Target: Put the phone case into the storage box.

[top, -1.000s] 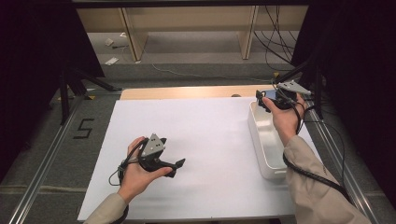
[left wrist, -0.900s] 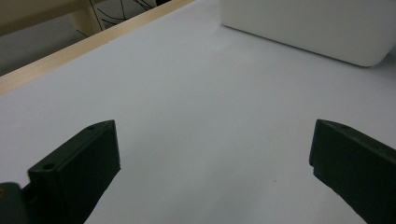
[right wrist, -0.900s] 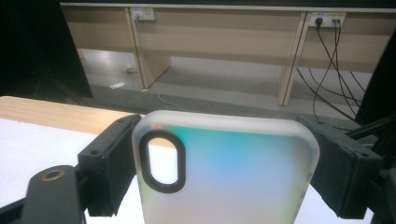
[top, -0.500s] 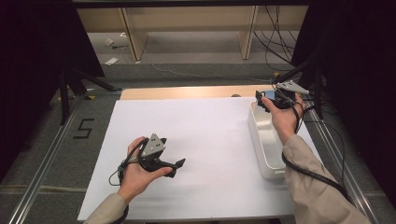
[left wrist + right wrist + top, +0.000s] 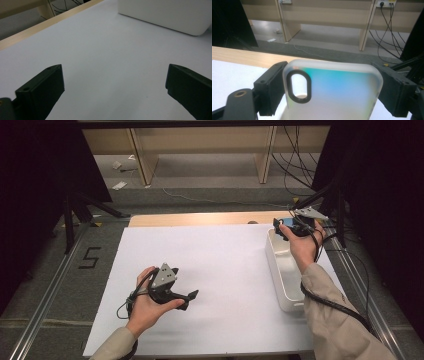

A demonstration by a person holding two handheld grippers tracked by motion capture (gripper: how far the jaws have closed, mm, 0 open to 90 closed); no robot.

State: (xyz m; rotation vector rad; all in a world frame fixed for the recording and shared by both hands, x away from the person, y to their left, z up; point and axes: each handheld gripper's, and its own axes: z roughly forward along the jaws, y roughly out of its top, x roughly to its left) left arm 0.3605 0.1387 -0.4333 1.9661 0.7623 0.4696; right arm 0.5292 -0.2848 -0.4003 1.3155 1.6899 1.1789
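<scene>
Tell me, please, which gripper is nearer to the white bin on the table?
The right. The right gripper hangs over the far end of the white bin, jaws shut on a phone case. The left gripper rests open on the table, well apart from the bin.

White sheet (image 5: 225, 265) lies bare from 9 o'clock through centre, free passage for the left gripper (image 5: 192, 296); a white bin (image 5: 281, 270) blocks 3 o'clock. The right gripper (image 5: 281, 227) hangs above the bin's far end.
</scene>
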